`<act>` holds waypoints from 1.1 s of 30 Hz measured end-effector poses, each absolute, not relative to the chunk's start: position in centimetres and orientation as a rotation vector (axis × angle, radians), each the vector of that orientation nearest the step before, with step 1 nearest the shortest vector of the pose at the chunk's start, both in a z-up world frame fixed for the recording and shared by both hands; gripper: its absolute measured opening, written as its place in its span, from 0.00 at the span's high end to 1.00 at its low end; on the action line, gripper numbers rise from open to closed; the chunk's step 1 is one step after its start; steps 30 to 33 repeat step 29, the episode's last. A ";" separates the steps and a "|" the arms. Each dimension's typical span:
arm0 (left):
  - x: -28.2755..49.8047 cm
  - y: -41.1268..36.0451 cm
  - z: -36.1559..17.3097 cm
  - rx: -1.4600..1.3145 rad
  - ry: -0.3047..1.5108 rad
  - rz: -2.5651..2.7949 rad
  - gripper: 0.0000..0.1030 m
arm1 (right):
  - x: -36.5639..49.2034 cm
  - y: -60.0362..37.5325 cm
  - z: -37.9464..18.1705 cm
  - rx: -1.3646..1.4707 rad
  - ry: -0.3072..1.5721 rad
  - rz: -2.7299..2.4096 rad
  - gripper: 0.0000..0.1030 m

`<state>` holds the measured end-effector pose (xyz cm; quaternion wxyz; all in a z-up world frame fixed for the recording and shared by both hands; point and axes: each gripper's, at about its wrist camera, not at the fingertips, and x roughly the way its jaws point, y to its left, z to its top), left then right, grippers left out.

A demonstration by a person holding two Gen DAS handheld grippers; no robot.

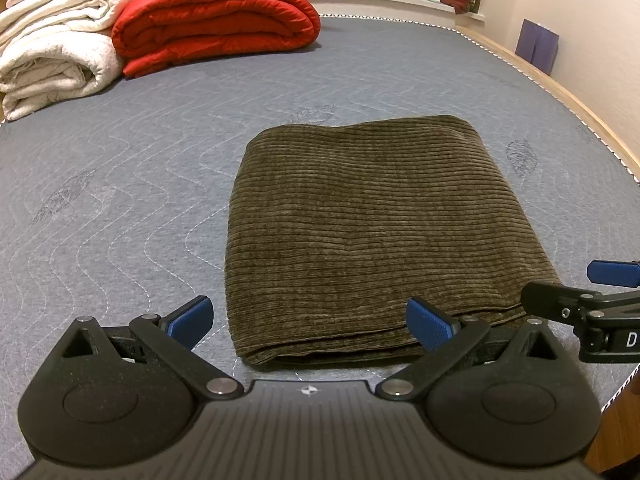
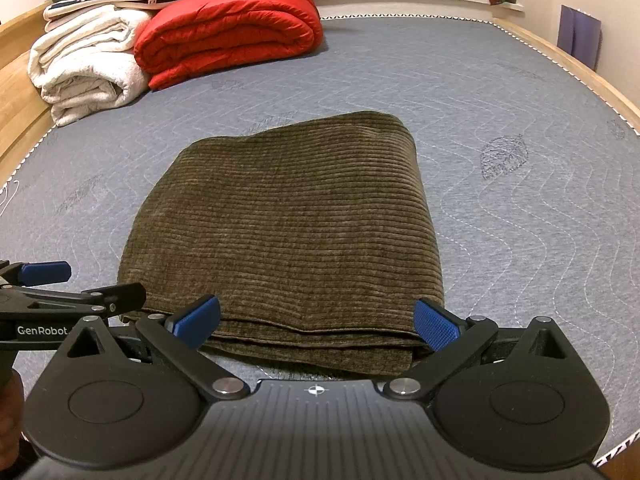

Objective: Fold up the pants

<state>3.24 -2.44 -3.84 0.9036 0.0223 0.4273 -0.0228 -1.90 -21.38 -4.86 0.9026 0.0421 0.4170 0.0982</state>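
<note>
The pants [image 1: 368,232] are seen folded into a thick olive corduroy stack at the centre of the frame, lying on the grey mattress [image 1: 120,168]. Both the left gripper [image 1: 310,322] and the right gripper [image 2: 316,324] are held at the stack's near edge with jaws spread wide, nothing gripped. If a further fold is attempted, only the top layers might be caught, so the stack could be splayed. The loose near edges could also be dragged askew.
</note>
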 end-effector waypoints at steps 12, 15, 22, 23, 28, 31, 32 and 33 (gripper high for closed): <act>3.1 -2.5 -3.8 0.052 0.876 -0.054 0.00 | -1.9 -21.3 -5.0 0.083 0.864 0.205 0.01; 3.1 -2.4 -3.8 0.055 0.875 -0.057 0.00 | -2.0 -21.3 -5.0 0.082 0.865 0.205 0.01; 3.2 -2.2 -3.8 0.056 0.877 -0.060 0.00 | -2.0 -21.3 -5.0 0.081 0.864 0.204 0.01; 3.1 -2.3 -3.8 0.057 0.876 -0.061 0.00 | -2.0 -21.3 -5.0 0.082 0.864 0.203 0.01; 3.1 -2.2 -3.8 0.062 0.872 -0.061 0.00 | -2.0 -21.3 -5.1 0.082 0.864 0.203 0.01; 3.1 -2.2 -3.9 0.061 0.874 -0.060 0.00 | -2.1 -21.3 -5.1 0.081 0.864 0.204 0.01; 3.1 -2.2 -3.9 0.061 0.874 -0.060 0.00 | -2.1 -21.3 -5.1 0.081 0.864 0.204 0.01; 3.1 -2.2 -3.9 0.061 0.874 -0.060 0.00 | -2.1 -21.3 -5.1 0.081 0.864 0.204 0.01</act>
